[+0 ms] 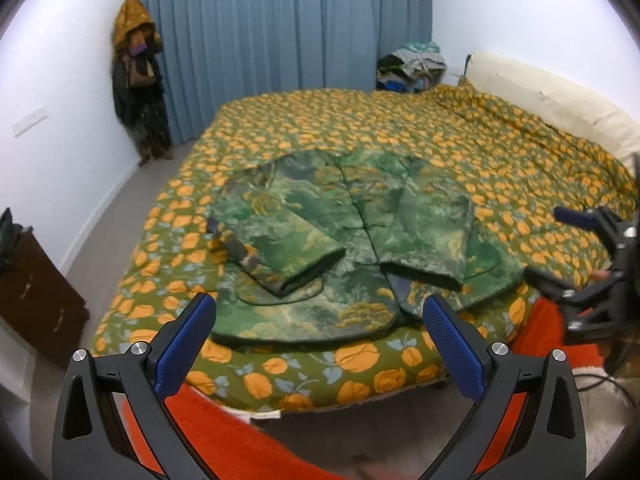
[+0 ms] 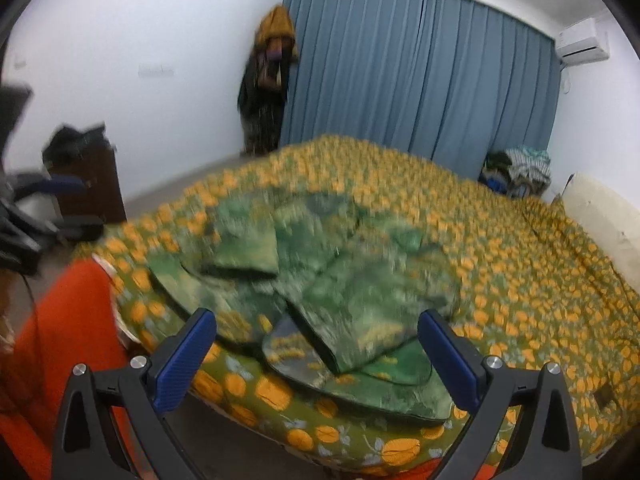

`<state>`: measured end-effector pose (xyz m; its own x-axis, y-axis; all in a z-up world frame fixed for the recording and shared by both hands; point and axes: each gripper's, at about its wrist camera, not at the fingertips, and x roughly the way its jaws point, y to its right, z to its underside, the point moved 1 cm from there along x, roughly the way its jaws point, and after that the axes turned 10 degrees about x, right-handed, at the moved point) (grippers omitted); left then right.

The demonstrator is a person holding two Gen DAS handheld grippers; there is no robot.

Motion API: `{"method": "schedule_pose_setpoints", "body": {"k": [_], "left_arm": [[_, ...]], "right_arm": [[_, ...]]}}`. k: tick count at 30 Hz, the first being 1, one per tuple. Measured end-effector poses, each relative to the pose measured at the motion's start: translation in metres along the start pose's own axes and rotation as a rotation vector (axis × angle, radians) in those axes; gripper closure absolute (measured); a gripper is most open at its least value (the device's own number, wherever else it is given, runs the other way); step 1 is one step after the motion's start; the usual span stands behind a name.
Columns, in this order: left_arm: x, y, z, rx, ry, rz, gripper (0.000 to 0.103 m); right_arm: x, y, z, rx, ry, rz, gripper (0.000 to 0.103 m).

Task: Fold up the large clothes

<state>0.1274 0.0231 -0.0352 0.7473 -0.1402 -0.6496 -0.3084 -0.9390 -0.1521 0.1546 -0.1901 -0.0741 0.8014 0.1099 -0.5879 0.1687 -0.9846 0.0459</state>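
A large green patterned jacket (image 1: 344, 232) lies flat near the foot of the bed, both sleeves folded in over its front. It also shows, blurred, in the right wrist view (image 2: 332, 292). My left gripper (image 1: 320, 320) is open and empty, held above the bed's near edge just short of the jacket's hem. My right gripper (image 2: 316, 336) is open and empty, above the hem at the jacket's right side. The right gripper also shows at the right edge of the left wrist view (image 1: 560, 244).
The bed (image 1: 460, 136) has a green cover with orange pumpkins. A dark wooden cabinet (image 1: 32, 300) stands left of it. Clothes hang in the corner (image 1: 138, 80) by blue curtains (image 1: 280, 40). A clothes pile (image 1: 412, 66) sits at the far side. Orange fabric (image 1: 224, 436) lies below the grippers.
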Motion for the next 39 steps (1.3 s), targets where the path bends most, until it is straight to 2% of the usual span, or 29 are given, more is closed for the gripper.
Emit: {"method": "schedule_pose_setpoints", "body": {"k": [2,7,9,10,11,14,16,18,19,20,22,26,28,31,35,39], "left_arm": [[0.012,0.000,0.000,-0.016,-0.022,0.015,0.000],[0.035,-0.001,0.005,-0.057,-0.079,0.050,0.000],[0.042,-0.003,0.009,-0.063,-0.099,0.048,0.000],[0.045,-0.004,0.010,-0.066,-0.105,0.048,0.000],[0.049,-0.005,0.012,-0.073,-0.115,0.047,0.000],[0.058,-0.008,0.015,-0.085,-0.136,0.045,0.000],[0.065,-0.007,0.016,-0.087,-0.150,0.047,0.000],[0.072,-0.008,0.016,-0.087,-0.161,0.046,0.000],[0.075,-0.008,0.016,-0.087,-0.168,0.047,0.000],[0.078,-0.008,0.016,-0.088,-0.172,0.049,0.000],[0.081,-0.009,0.014,-0.089,-0.174,0.051,0.000],[0.084,-0.014,0.011,-0.093,-0.165,0.040,0.000],[0.087,-0.018,0.008,-0.101,-0.166,0.046,0.000],[0.096,-0.024,0.005,-0.105,-0.179,0.056,0.000],[0.104,-0.029,-0.002,-0.079,-0.177,0.040,0.000],[0.108,-0.031,-0.012,-0.035,-0.156,0.031,0.000]], "right_arm": [[0.022,0.002,0.005,-0.023,-0.023,-0.004,0.000],[0.112,-0.002,0.017,-0.117,-0.171,-0.010,0.001],[0.147,0.000,0.023,-0.152,-0.233,0.015,0.011],[0.159,0.000,0.027,-0.168,-0.253,0.025,0.020],[0.179,0.003,0.033,-0.188,-0.291,0.049,0.023],[0.207,0.008,0.048,-0.214,-0.345,0.053,0.023],[0.213,0.009,0.053,-0.220,-0.352,0.049,0.024],[0.212,0.013,0.053,-0.185,-0.344,0.029,0.055],[0.209,0.018,0.050,-0.156,-0.331,0.046,0.081],[0.204,0.025,0.046,-0.112,-0.312,0.051,0.089],[0.187,0.043,0.032,-0.001,-0.273,0.030,0.090],[0.134,0.094,-0.001,0.178,-0.140,0.060,0.091],[0.108,0.125,-0.014,0.258,-0.078,0.093,0.091],[0.069,0.193,-0.028,0.408,0.020,0.188,0.091],[0.053,0.276,-0.028,0.536,0.044,0.315,0.091],[0.063,0.345,-0.012,0.653,0.016,0.392,0.091]]}}
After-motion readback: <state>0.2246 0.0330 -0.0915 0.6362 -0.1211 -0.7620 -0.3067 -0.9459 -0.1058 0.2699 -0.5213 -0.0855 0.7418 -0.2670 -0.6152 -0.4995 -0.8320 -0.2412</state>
